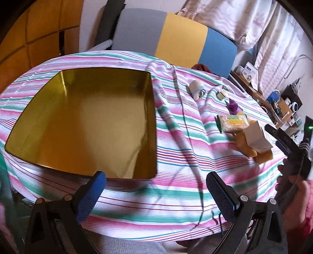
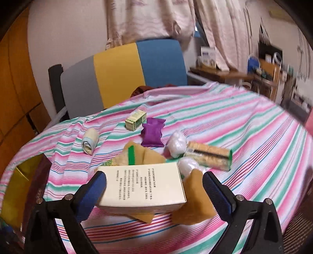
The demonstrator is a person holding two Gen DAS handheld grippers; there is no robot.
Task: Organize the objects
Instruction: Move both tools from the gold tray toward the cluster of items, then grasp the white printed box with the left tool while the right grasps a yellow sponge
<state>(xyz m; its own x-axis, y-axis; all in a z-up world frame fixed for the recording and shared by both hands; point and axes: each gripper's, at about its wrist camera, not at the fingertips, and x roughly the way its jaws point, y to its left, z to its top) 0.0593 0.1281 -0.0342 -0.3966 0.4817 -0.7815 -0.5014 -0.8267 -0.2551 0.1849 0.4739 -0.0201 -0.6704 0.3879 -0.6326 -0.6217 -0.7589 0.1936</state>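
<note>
left hand-held gripper (image 1: 156, 192) tilted down, blue textured pads spread wide, nothing between; shiny gold square tin (image 1: 88, 125) at 11 o'clock on striped cloth tabletop (image 1: 176, 205). right hand-held gripper (image 2: 154, 192) angled down, pads spread either side of cream card box (image 2: 142, 187), not pressing it. beyond: purple foil packet (image 2: 152, 132), small green carton (image 2: 136, 119), rolled cloth (image 2: 90, 142), cracker pack (image 2: 208, 156).

Striped-cloth counter (image 2: 244, 125) ahead of jaws; grey-yellow-blue chair (image 2: 117, 72) beyond; curtains (image 2: 148, 17); wooden cabinet (image 1: 39, 29) far left; cluttered shelf (image 2: 234, 73) right.
</note>
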